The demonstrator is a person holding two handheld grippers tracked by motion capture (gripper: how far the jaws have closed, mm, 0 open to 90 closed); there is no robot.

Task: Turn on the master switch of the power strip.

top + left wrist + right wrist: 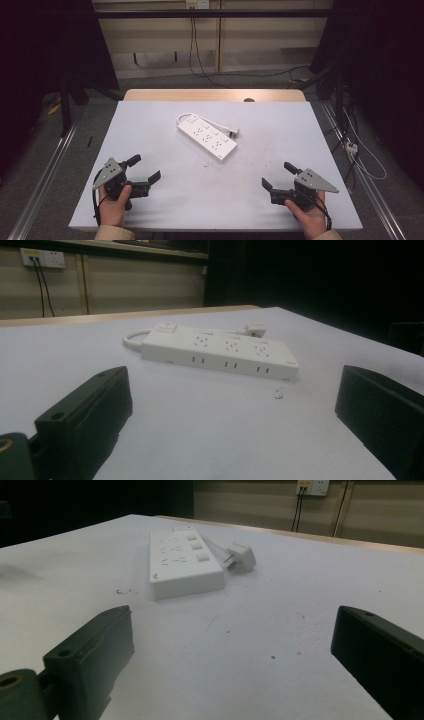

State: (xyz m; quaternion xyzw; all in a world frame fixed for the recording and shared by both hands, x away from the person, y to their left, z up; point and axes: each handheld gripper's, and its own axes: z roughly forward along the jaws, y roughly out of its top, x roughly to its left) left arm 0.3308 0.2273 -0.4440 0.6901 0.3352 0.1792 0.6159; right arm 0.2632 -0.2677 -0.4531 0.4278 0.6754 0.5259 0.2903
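Item: white power strip [207,135], lying flat at the middle of the white table [150,125], set on a diagonal, its cord looping round the far end and its plug [233,132] resting just beside the long side that faces away from the person. Nothing is touching it.

Left gripper [142,171]: resting near the table's near left corner, jaws standing wide apart and holding nothing, aiming at the strip (its long side with the slot pairs is facing this gripper's camera).

Right gripper [279,175]: sitting near the near right corner, jaws likewise spread and empty, looking at the strip's short end.

Progress, as judged: handling is only beginning; the reach, the grasp and any plugging are all remaining.

Room: bare table is lying between each gripper and the strip, so both approaches are standing open. The strip is sitting well in from every edge; the grippers themselves are working close to the near edge.
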